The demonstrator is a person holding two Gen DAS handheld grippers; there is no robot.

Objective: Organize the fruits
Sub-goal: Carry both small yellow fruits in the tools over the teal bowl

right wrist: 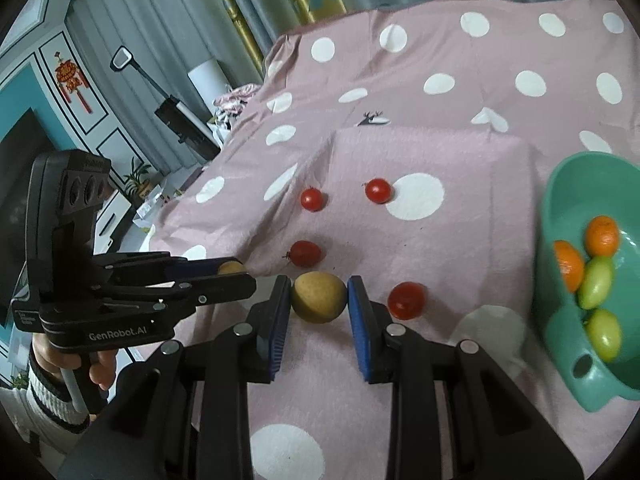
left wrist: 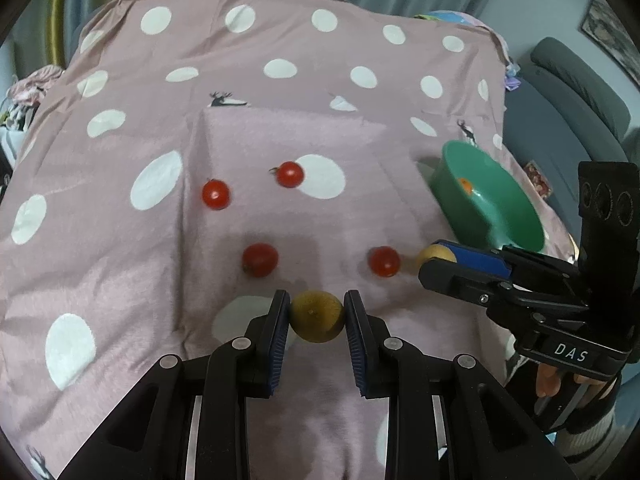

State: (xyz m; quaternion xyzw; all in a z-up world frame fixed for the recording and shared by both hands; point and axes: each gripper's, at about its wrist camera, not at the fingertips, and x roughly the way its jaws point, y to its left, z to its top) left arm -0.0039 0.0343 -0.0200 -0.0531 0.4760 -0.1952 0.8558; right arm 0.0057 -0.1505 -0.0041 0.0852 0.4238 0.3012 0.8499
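1. Fruits: your left hand-held gripper [left wrist: 317, 314] is clamped on a yellow-brown round fruit [left wrist: 317, 316], held between its blue pads.
2. Your right hand-held gripper [right wrist: 319, 298] pinches a second yellow fruit [right wrist: 319, 297].
3. Four cherry tomatoes [left wrist: 260, 260] lie on the polka-dot cloth [left wrist: 120, 240]; the green bowl [right wrist: 560, 320] holds more fruit.

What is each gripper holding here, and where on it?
Each holds a small round yellow-brown fruit, pads pressed on opposite sides of its middle: left gripper on one fruit, right gripper on another.
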